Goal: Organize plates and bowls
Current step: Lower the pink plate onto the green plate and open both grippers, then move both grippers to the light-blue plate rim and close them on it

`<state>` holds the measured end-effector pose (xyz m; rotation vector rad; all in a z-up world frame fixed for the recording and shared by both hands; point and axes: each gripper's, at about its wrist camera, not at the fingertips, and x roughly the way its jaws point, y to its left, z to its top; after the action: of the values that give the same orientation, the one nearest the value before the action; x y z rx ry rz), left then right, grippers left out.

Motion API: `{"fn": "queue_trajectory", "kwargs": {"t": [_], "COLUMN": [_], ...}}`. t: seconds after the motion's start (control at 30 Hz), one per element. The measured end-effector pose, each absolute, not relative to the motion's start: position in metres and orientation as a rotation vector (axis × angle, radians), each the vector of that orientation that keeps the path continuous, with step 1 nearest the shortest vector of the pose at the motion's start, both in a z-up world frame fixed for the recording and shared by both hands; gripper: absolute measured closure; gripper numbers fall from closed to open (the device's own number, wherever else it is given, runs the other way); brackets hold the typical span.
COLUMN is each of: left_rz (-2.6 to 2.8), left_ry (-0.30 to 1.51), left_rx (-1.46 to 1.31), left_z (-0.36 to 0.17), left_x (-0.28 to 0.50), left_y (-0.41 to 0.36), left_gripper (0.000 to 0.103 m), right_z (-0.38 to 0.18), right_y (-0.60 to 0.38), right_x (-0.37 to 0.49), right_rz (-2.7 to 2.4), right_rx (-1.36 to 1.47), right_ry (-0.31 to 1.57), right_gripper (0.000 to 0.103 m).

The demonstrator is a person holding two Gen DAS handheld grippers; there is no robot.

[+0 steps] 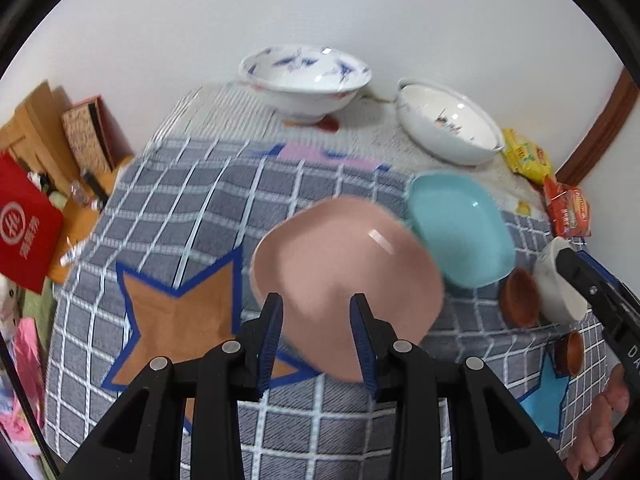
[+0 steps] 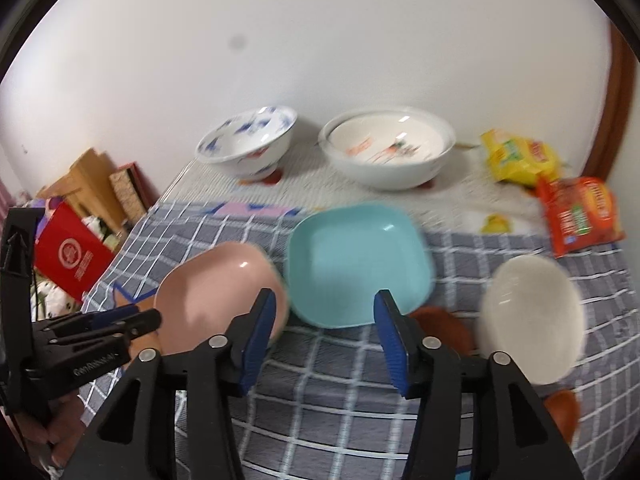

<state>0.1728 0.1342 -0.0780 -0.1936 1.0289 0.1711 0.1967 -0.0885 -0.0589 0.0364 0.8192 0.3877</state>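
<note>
A pink plate [image 1: 344, 272] lies on the checked cloth, right in front of my left gripper [image 1: 316, 312], whose jaws stand open around its near edge without closing on it. It also shows in the right wrist view [image 2: 212, 296]. A teal square plate [image 2: 360, 264] sits beside it, ahead of my open, empty right gripper [image 2: 324, 312]. A white bowl [image 2: 532, 316] stands to the right, with small brown bowls [image 2: 444, 328] near it. Two large white patterned bowls [image 2: 248, 144] [image 2: 388, 152] stand at the back by the wall.
Yellow and orange snack packets [image 2: 576, 212] lie at the back right. A red box [image 2: 68, 256] and wooden boxes [image 1: 48, 132] sit off the table's left edge. An orange star patch [image 1: 180, 312] marks the cloth at the left.
</note>
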Motion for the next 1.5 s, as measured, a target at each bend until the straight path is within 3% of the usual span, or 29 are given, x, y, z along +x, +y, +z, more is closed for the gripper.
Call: {"fn": "queue_trajectory", "kwargs": {"t": [0.5,1.13,1.5], "left_rz": [0.115,0.075,0.044], "left_ry": [0.974,1.092,1.100], "left_rx": [-0.066,-0.069,-0.059], "left_z": [-0.060,-0.116,-0.138], "left_x": [0.243,0.308,0.322], "left_y": [0.073,0.065,0.059], "left_gripper": [0.070,0.068,0.067], "right_z": [-0.051,-0.133,-0.143], "right_y": [-0.145,-0.115,-0.101], "right_x": [0.254,0.322,0.326], "right_rz": [0.327,0.349,0.328], "right_rx": [0.128,0.052,-0.050], "right_ry": [0.807,0.918,0.926], "right_gripper": [0.051,0.051,0.053]}}
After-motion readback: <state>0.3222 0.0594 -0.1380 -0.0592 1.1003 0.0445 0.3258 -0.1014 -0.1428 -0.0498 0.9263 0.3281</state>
